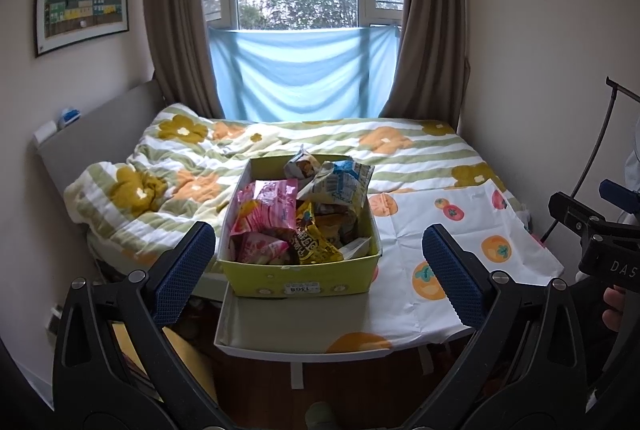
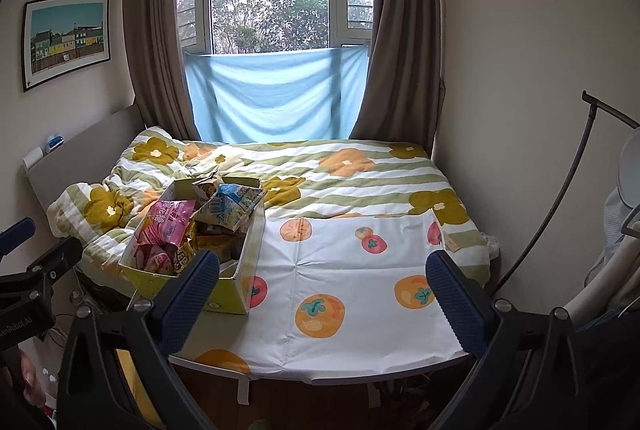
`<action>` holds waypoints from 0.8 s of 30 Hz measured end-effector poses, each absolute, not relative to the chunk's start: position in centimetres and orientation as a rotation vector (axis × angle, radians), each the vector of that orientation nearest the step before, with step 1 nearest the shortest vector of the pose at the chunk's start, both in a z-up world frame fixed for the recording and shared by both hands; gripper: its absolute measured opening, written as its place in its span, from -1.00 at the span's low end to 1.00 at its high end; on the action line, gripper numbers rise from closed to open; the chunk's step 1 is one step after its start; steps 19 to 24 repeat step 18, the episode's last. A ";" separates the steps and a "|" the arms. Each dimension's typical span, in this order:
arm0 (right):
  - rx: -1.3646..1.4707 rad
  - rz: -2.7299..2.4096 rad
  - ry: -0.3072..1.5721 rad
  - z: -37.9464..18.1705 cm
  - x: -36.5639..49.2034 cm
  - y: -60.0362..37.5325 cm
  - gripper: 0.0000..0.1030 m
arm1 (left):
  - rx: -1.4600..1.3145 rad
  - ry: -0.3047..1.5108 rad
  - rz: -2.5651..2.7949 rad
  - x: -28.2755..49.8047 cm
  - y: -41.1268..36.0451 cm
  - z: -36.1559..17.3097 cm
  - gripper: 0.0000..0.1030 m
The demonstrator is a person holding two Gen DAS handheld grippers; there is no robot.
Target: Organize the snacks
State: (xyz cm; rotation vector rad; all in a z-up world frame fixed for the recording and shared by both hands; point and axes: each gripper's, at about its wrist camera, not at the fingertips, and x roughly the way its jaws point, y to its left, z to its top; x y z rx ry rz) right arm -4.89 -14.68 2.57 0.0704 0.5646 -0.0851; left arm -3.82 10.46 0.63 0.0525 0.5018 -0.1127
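A yellow-green cardboard box [image 1: 300, 280] stands on a small white table [image 1: 280, 344], at its left side. It is full of snack packets: pink packets [image 1: 266, 213], a yellow-and-black packet [image 1: 314, 250] and a blue-and-white packet [image 1: 340, 185]. The box also shows in the right wrist view [image 2: 228, 294]. My left gripper [image 1: 320, 270] is open and empty, held back from the box's near side. My right gripper [image 2: 324, 300] is open and empty, over the table to the right of the box.
A white cloth with orange fruit prints [image 2: 340, 270] covers the table's right part. A bed with a flowered quilt [image 2: 340, 173] lies behind, under a window with a blue cloth [image 2: 276, 97]. A dark curved rod [image 2: 560, 189] stands at the right.
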 end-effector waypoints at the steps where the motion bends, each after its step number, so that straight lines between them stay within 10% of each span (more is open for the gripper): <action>1: 0.071 -0.084 0.564 2.6 -5.0 -14.8 0.99 | 0.053 0.501 -0.115 -3.8 10.5 0.6 0.99; 24: 0.069 -0.079 0.585 2.0 -3.7 -14.2 0.99 | 0.045 0.500 -0.118 -1.5 10.3 -0.3 0.99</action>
